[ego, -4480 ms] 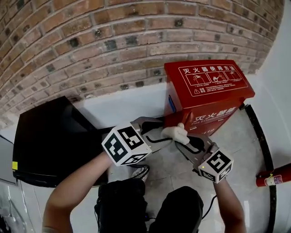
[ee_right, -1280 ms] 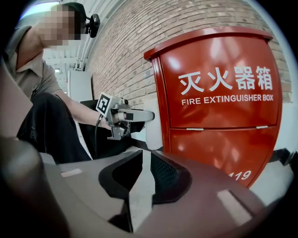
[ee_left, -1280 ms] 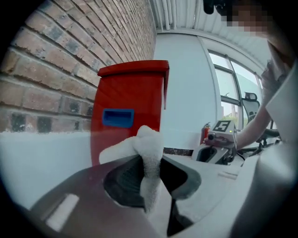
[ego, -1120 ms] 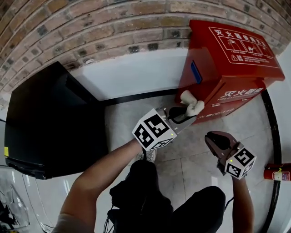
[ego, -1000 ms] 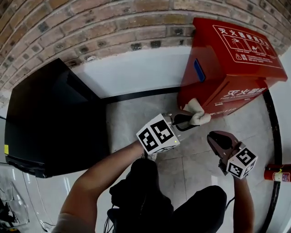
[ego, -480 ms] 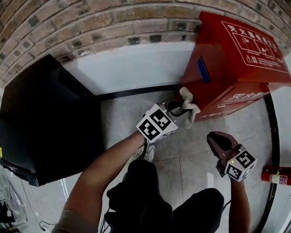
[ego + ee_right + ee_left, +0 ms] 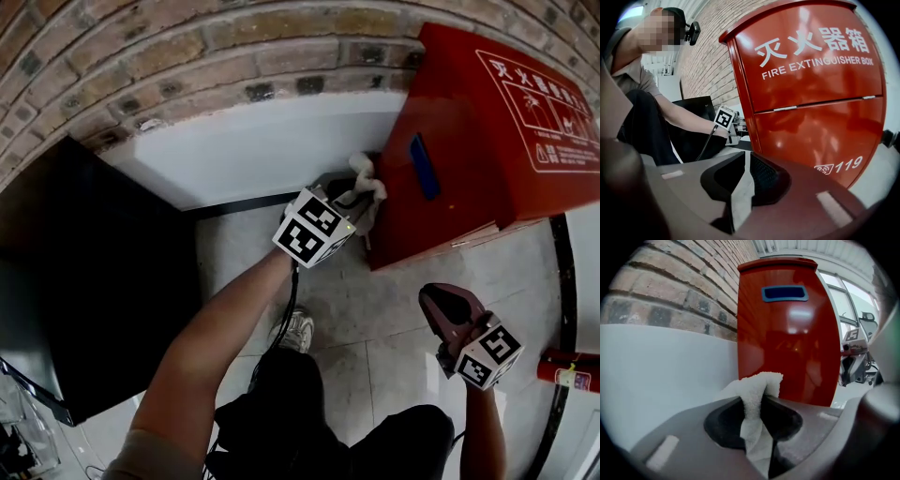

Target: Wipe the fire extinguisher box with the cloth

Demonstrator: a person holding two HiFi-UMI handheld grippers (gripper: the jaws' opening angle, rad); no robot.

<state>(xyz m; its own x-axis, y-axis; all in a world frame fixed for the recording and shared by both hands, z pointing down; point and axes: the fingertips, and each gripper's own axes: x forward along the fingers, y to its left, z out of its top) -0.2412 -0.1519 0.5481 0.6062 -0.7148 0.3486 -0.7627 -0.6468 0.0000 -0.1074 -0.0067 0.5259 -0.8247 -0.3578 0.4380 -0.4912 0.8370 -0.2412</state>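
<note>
- Since a second ago, the left gripper (image 7: pixel 352 190) has carried the white cloth (image 7: pixel 364 176) off the front lower corner of the red fire extinguisher box (image 7: pixel 487 131). It has moved along the box's side panel towards the brick wall (image 7: pixel 187 56).
- The cloth now sits low on that side panel, below and left of the blue recessed handle (image 7: pixel 422 166), where the box meets the white band at the wall's foot.
- The left gripper view shows the jaws pinching the cloth (image 7: pixel 757 394) at its middle. A bunched tuft stands above the tips in front of the box (image 7: pixel 787 333), and the loose end hangs down between the jaws. Whether the tuft presses on the panel cannot be told.
- The right gripper (image 7: pixel 437 298) hangs low over the tiled floor (image 7: pixel 375 309), well clear of the box front, much where it was a second ago.
- Its jaws have just been closing and now stand together but for a hairline, with nothing between them. They point at the box's lettered front (image 7: pixel 811 84).
</note>
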